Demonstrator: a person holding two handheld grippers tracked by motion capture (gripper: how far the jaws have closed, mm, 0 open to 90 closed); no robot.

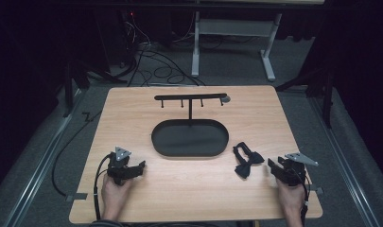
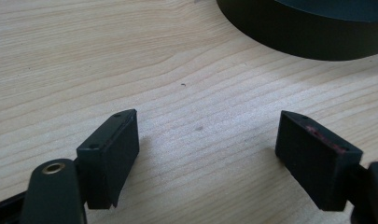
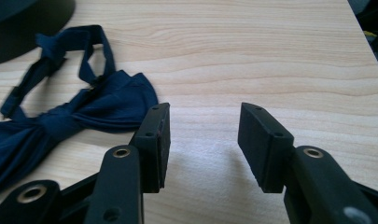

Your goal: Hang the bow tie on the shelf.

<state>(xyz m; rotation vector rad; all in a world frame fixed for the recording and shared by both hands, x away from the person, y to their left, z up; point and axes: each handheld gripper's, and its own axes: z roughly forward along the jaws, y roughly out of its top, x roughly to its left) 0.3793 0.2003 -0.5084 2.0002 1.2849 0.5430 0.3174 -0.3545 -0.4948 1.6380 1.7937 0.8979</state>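
both the left gripper [image 2: 207, 149] and right gripper [image 3: 203, 140] gape apart, empty, low over the table [image 1: 189, 189]; bow tie [image 3: 84, 107] just beside the right one.

A black oval tray [image 1: 161, 142] sat at the middle of the wooden table [image 1: 132, 104], with a thin post rising from its far edge to a hook bar [image 1: 189, 97]. Beyond the table, cables [image 1: 156, 66] lay on grey carpet beside a white frame [image 1: 195, 52].
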